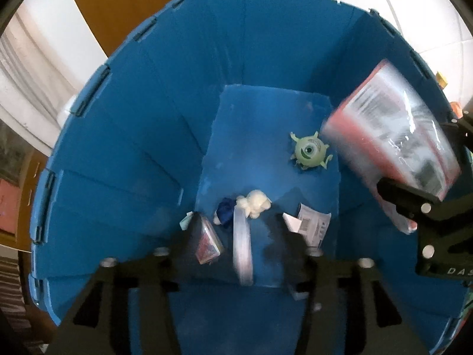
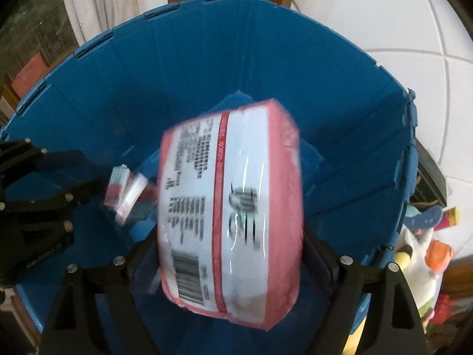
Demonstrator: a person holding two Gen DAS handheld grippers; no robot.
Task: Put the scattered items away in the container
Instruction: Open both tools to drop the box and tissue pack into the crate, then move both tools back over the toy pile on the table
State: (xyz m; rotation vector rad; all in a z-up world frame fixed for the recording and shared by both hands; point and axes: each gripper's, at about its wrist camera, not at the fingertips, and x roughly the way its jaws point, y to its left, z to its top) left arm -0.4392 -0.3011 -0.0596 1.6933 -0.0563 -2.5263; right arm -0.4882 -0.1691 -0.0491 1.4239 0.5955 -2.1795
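Note:
I look down into a deep blue bin (image 1: 133,153) (image 2: 183,59). On its floor lie a green one-eyed monster toy (image 1: 310,151), a white crumpled lump (image 1: 255,202), a small dark blue thing (image 1: 226,208) and a printed tag (image 1: 313,222). My left gripper (image 1: 240,222) (image 2: 88,171) stands open; a small red-and-teal pack (image 1: 208,244) (image 2: 121,189) and a white ring (image 1: 242,248) hang blurred between its fingers, touching neither pad. A pink-and-white wrapped tissue pack (image 2: 233,207) (image 1: 393,136) is blurred between the wide fingers of my right gripper (image 2: 229,241) (image 1: 425,159), loose from the pads.
Outside the bin's right wall lie a white unicorn plush (image 2: 419,254), other colourful toys (image 2: 443,219) and a dark box (image 2: 431,174). White tiled floor (image 2: 384,14) lies beyond the bin, with a wooden panel (image 1: 142,3) and a pale curtain (image 2: 97,3) at the back.

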